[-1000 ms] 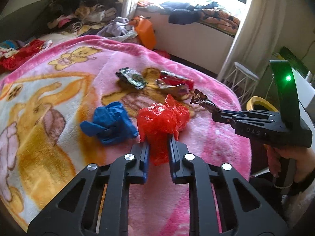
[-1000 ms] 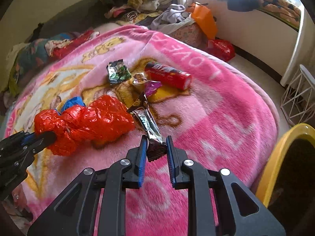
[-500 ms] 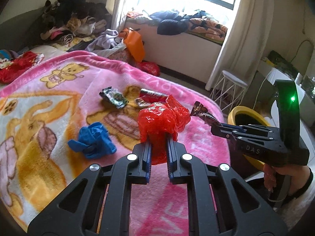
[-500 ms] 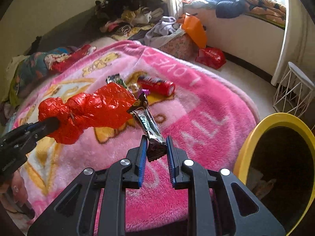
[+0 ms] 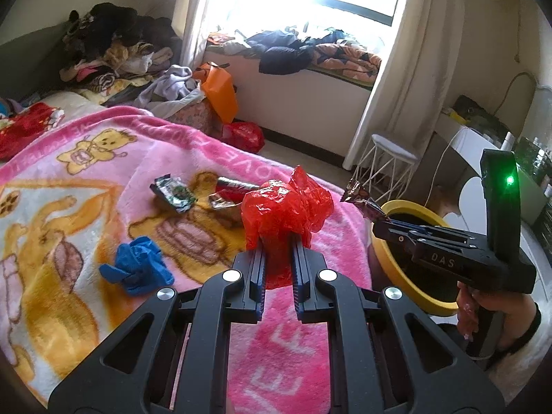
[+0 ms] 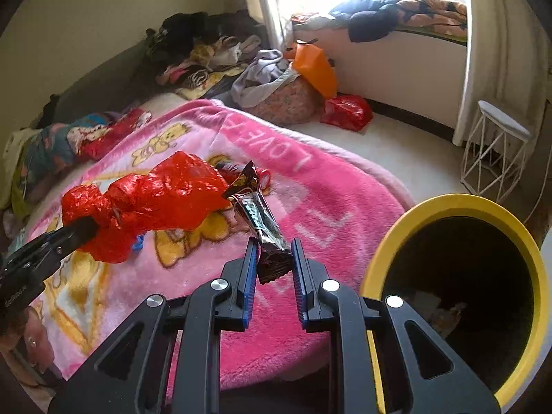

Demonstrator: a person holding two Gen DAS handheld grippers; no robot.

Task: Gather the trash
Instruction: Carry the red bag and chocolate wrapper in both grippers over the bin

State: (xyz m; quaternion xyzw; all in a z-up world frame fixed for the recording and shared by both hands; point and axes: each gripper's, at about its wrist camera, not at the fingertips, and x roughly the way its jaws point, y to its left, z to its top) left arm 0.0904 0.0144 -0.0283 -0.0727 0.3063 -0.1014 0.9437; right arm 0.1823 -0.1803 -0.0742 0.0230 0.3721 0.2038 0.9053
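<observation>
In the left wrist view, the left gripper (image 5: 278, 253) has its fingers clamped on a crumpled red plastic bag (image 5: 284, 208), held above the pink blanket (image 5: 207, 158). A blue glove (image 5: 136, 265), a green wrapper (image 5: 172, 195) and a red can (image 5: 234, 186) lie on the blanket beyond.

In the right wrist view, the right gripper (image 6: 275, 262) pinches a dark candy wrapper (image 6: 262, 224) just left of the yellow bin (image 6: 448, 203), over the blanket's edge.
</observation>
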